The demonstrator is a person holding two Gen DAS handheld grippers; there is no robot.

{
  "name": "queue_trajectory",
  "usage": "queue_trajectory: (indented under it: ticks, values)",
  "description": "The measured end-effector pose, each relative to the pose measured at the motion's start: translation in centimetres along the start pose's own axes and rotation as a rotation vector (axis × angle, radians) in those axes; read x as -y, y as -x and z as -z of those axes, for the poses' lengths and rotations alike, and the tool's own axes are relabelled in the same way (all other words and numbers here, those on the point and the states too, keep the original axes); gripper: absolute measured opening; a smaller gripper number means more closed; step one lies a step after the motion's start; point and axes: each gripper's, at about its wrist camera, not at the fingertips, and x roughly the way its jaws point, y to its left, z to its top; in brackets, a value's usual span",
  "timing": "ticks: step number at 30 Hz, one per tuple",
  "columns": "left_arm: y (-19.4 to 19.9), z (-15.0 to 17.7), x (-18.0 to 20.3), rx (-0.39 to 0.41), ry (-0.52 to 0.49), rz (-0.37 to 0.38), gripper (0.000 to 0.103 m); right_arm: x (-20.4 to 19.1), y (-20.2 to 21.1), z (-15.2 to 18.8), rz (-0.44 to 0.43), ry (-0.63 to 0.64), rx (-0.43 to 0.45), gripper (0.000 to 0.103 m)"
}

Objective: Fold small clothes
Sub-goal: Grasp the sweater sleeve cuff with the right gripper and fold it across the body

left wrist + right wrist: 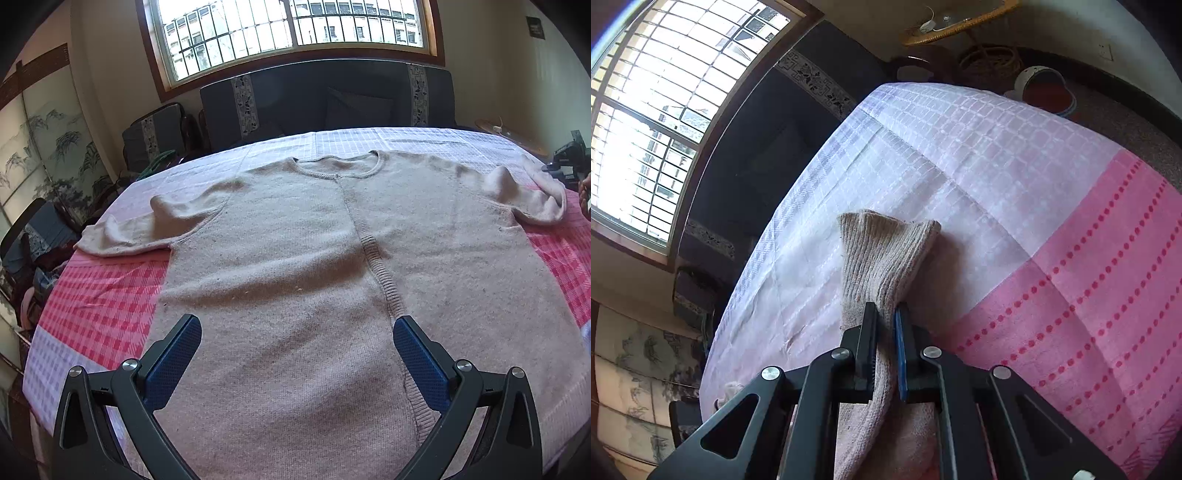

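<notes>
A barred window lights a bed spread with a pink-checked cloth (pixel 110 295), where the sweater (pixel 295 258) lies flat, neck toward twelve o'clock. The right gripper (pixel 886 314) pinches the sleeve cuff (pixel 882 251) at three o'clock, likely to fold it inward; the left gripper (pixel 297 332) hovers wide open and empty above the hem.

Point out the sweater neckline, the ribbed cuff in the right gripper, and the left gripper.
sweater neckline (pixel 338 165): left wrist view, on the ribbed collar's front edge.
ribbed cuff (pixel 882 251): right wrist view, on the ribbing past the fingertips.
left gripper (pixel 297 328): left wrist view, midway between the open fingertips, over the sweater body.
</notes>
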Motion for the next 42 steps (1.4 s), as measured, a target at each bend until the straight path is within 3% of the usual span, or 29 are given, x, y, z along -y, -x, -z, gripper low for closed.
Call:
queue_trajectory:
  ticks: [4, 10, 14, 20, 26, 29, 31, 34, 36, 37, 39, 42]
  values:
    - [0.4, 0.2, -1.1, 0.014, 0.017, -0.002, 0.103, -4.1, 3.8, 2.0, -0.127, 0.046, 0.043, 0.008]
    - [1.6, 0.5, -4.0, 0.044, 0.083, -0.003, 0.103, -17.1, 5.7, 9.3, -0.322, 0.218, -0.018, 0.008]
    - [2.2, 1.1, -6.4, 0.055, 0.119, -0.001, 0.103, -26.1, 3.3, 16.5, -0.436, 0.304, -0.094, 0.007]
    - [2.0, 2.2, -10.0, 0.064, 0.173, 0.010, 0.103, -34.1, -4.8, 28.9, -0.463, 0.386, -0.261, 0.007]
    - [1.0, 3.1, -12.2, 0.054, 0.215, 0.019, 0.103, -36.3, -11.0, 38.7, -0.422, 0.462, -0.380, 0.009]
    - [0.3, 2.5, -12.6, 0.046, 0.210, 0.032, 0.103, -35.8, -12.1, 40.3, -0.501, 0.411, -0.477, 0.013]
    - [-0.1, 1.6, -12.8, 0.041, 0.207, 0.088, 0.103, -34.8, -11.0, 40.4, -0.595, 0.355, -0.530, 0.013]
    - [-1.2, -0.2, -13.0, 0.018, 0.222, 0.222, 0.103, -32.6, -7.0, 39.0, -0.589, 0.392, -0.424, 0.016]
    - [-2.5, -1.8, -12.7, 0.003, 0.215, 0.312, 0.103, -30.3, -4.2, 37.8, -0.600, 0.407, -0.374, 0.027]
    - [-3.3, -2.7, -12.5, 0.001, 0.204, 0.323, 0.103, -29.1, -2.9, 37.3, -0.587, 0.420, -0.346, 0.032]
    - [-5.2, -4.7, -12.0, -0.021, 0.188, 0.323, 0.103, -26.7, -0.6, 36.3, -0.557, 0.450, -0.298, 0.054]
    - [-9.2, -7.3, -11.7, -0.109, 0.210, 0.413, 0.102, -22.6, 2.0, 34.7, -0.504, 0.479, -0.241, 0.057]
